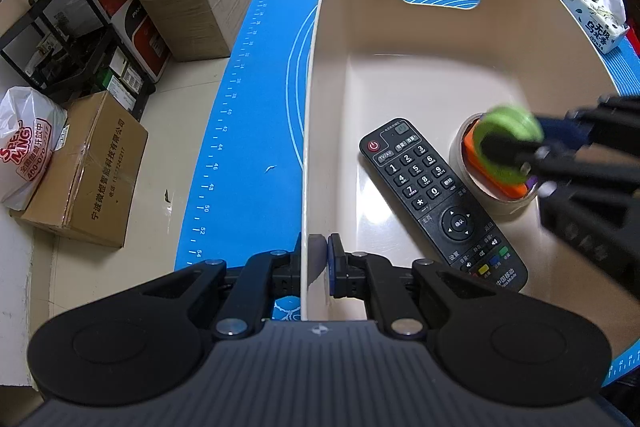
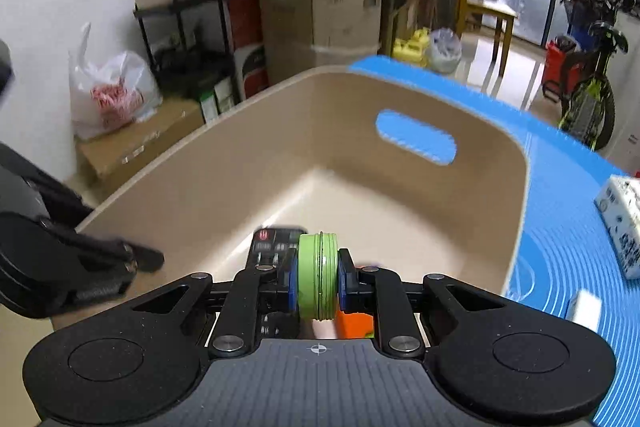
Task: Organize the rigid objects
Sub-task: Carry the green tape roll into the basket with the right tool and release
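Green disc (looks like a lid or small roll w/ ribbed edge, can't say which) is clenched flat-face to flat-face in the right gripper, edge up, so it can't roll out of the pads. It hangs above the beige bin's floor, over a tape roll w/ an orange block sitting in its hole. Probably getting dropped near those, i.e. small stuff grouped on that side.

Black remote lies flat on the bin floor, diagonal, just beside the tape roll, buttons up. Long item along the floor leaves the far half of the bin free.

Left gripper is pinched on the bin's near wall, one pad inside, one outside. My read: it's bracing the bin so it won't slide on the blue mat covering the counter while the other side loads.

Tissue pack sits on the mat outside the bin, well apart from it (soft, so likely not part of the sort). Risk: disc lands on the orange block and bounces.
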`<state>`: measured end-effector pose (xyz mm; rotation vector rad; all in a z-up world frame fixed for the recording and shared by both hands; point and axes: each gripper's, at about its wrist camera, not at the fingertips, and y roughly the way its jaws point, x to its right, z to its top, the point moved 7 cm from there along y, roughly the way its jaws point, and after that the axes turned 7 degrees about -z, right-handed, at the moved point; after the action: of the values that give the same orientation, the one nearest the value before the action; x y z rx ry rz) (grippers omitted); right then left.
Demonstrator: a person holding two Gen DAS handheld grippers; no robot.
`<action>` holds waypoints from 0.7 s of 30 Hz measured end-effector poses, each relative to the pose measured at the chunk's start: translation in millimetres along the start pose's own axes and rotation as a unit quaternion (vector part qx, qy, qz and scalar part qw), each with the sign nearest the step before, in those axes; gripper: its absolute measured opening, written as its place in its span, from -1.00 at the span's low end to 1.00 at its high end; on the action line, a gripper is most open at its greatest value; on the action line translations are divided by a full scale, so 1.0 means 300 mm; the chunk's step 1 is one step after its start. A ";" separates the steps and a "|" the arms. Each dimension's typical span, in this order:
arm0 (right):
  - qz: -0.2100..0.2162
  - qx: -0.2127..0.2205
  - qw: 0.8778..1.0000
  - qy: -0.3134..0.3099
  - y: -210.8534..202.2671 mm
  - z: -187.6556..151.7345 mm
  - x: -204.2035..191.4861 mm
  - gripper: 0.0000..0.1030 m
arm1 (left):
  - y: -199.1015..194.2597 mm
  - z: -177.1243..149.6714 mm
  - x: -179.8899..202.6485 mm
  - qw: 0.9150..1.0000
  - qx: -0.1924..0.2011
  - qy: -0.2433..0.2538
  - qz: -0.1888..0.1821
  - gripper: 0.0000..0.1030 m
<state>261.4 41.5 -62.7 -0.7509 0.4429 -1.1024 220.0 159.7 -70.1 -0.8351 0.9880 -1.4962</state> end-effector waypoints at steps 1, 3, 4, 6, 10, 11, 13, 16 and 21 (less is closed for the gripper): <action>0.001 -0.012 1.000 0.000 0.009 -0.008 -0.003 -0.45 | 0.000 0.000 0.000 1.000 0.000 0.000 0.000 -0.81; 0.002 -0.031 1.000 -0.002 0.021 -0.014 -0.007 -0.45 | 0.001 0.000 0.000 1.000 0.001 0.000 0.001 -0.81; 0.000 -0.036 0.999 -0.007 0.025 -0.014 -0.010 -0.45 | 0.002 -0.002 -0.001 1.000 0.001 0.000 0.001 -0.80; 0.000 -0.052 0.999 -0.013 0.036 -0.021 -0.016 -0.45 | 0.002 0.000 0.000 1.000 0.001 0.001 0.001 -0.80; 0.000 -0.072 0.997 -0.018 0.047 -0.027 -0.008 -0.44 | 0.000 -0.002 0.000 1.000 0.003 0.001 0.001 -0.81; 0.001 -0.072 0.997 -0.018 0.047 -0.027 -0.007 -0.40 | 0.000 -0.002 0.000 1.000 0.003 0.000 0.001 -0.81; 0.003 -0.066 0.998 -0.013 0.040 -0.018 -0.002 0.05 | 0.001 -0.002 -0.002 1.000 0.002 0.000 0.000 -0.81; 0.009 -0.046 0.999 -0.003 0.020 -0.004 0.010 0.32 | 0.002 -0.001 -0.002 1.000 0.001 0.002 0.000 -0.81; 0.032 -0.025 0.999 0.003 -0.017 0.013 0.023 0.48 | 0.002 -0.003 -0.004 1.000 0.001 -0.001 0.000 -0.80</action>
<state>263.5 35.2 -56.0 -0.7734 0.4972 -1.0372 219.6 161.0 -70.9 -0.8342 0.9850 -1.4970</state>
